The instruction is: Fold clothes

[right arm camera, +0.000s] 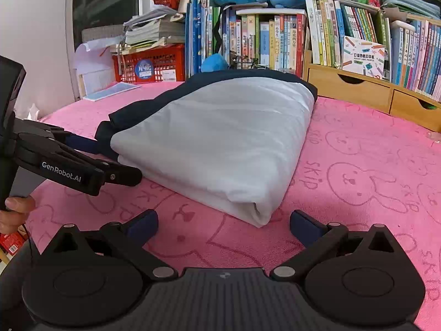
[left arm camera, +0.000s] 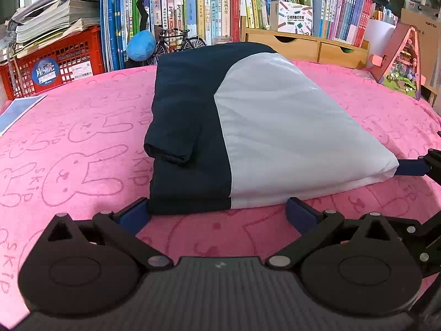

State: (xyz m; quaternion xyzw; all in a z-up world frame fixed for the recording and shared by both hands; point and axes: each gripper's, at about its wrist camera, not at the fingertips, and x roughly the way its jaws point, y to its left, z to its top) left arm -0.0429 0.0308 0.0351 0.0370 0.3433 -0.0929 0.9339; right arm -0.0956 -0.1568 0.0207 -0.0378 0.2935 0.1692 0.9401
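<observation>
At frame centre, the navy-and-white garment (left arm camera: 248, 127) lies folded on the pink towel (left arm camera: 82, 138); both the left gripper (left arm camera: 217, 215) and right gripper (right arm camera: 223, 223) gape wide, empty; folding seems finished, perhaps only squaring remains.

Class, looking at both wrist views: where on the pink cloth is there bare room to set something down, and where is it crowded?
Bare pink cloth lies between the folded garment and the wooden drawers, and between garment and red crate. Crowded: the book-lined back edge.

right claw (left arm camera: 413, 167) cut by frame edge | book spines (right arm camera: 264, 41) unreadable
</observation>
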